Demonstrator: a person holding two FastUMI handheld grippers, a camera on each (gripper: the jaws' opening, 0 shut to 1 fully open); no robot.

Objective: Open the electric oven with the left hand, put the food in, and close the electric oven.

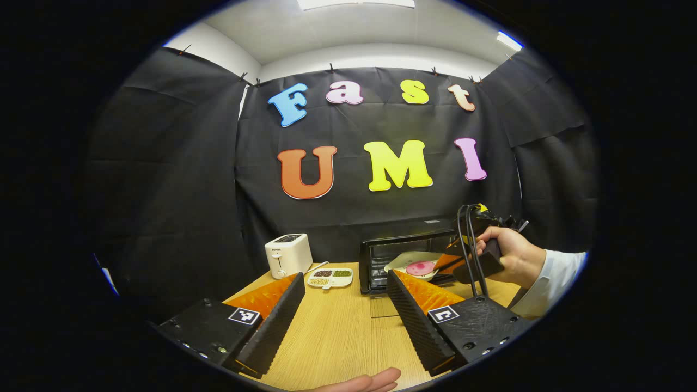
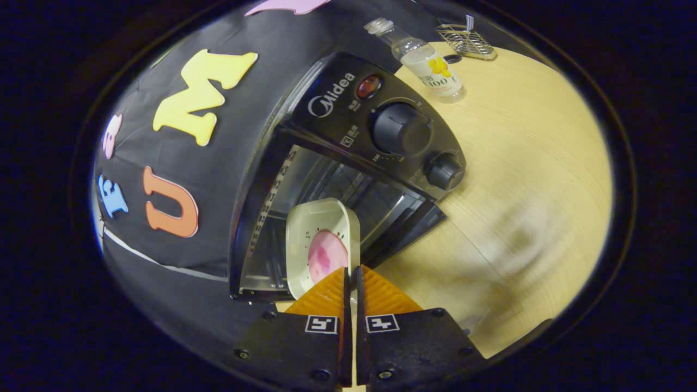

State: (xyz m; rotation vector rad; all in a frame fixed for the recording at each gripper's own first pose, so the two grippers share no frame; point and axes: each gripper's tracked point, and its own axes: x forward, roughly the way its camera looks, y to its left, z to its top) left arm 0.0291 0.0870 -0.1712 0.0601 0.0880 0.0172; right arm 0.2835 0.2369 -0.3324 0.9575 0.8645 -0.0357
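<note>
Left gripper view: left gripper (image 1: 343, 316) over the wooden table (image 1: 337, 337), fingers spread wide, nothing between them. One white toaster (image 1: 287, 255), one divided dish (image 1: 330, 277) beside it. One electric oven (image 1: 405, 258), door down, one plate (image 1: 416, 264) with pink food (image 1: 420, 267) at its mouth. Right gripper (image 1: 444, 264) at the plate rim, gripped by a hand (image 1: 506, 256).

Right gripper view: right gripper (image 2: 351, 272), fingers nearly together, pinching the plate (image 2: 321, 239) edge at the open oven (image 2: 348, 179). Two knobs (image 2: 400, 128). One bottle (image 2: 427, 62), one wire rack (image 2: 468, 41).

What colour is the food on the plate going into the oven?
Pink, with a darker pink patch; the food shows best in the right gripper view, on a white plate.
</note>
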